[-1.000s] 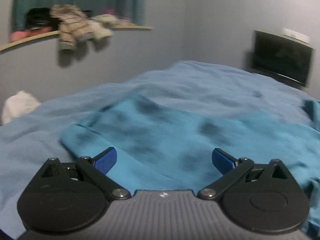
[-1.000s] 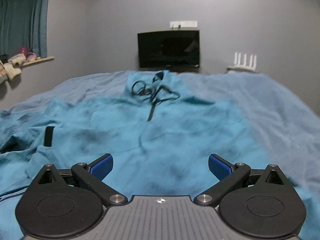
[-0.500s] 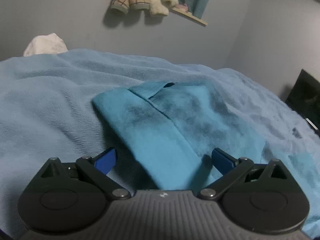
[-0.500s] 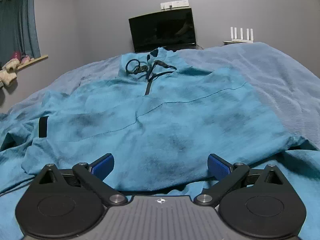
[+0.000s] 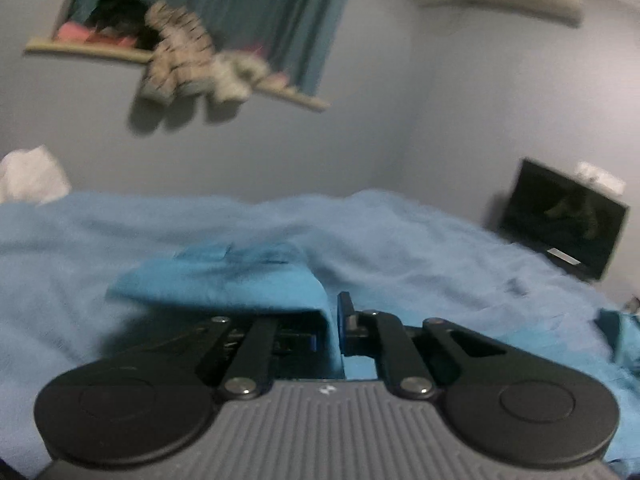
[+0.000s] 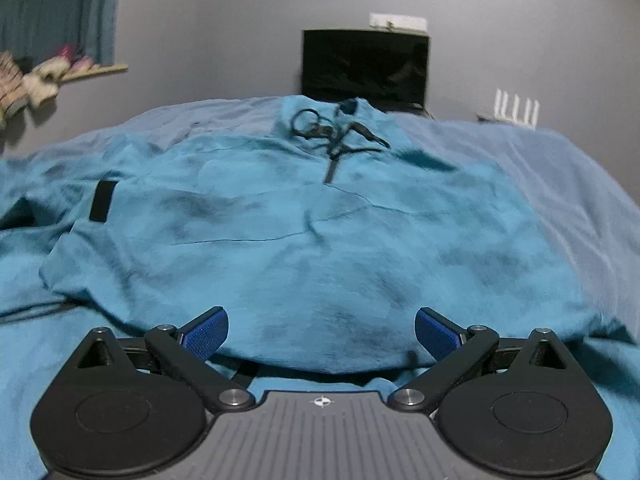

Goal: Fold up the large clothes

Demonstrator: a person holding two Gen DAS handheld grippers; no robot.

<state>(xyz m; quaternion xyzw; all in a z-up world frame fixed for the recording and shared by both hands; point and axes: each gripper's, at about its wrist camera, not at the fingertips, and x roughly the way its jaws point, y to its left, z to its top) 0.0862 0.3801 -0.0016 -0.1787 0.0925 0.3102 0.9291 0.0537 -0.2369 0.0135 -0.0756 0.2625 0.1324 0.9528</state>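
Fuzzy matt fleece hoodie (image 6: 320,240), ribbed plastic fingers (image 6: 204,332)

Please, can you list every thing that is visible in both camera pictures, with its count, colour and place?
hoodie: one, teal, spread flat on the bed
sleeve: one, teal, clamped in the left gripper
blanket: one, light blue, covering the bed
screen: one, black, at the far wall
shelf: one, pale wood, on the wall, holding soft clothes
white router: one, right of the screen
left gripper: shut on the sleeve
right gripper: open, over the hoodie hem
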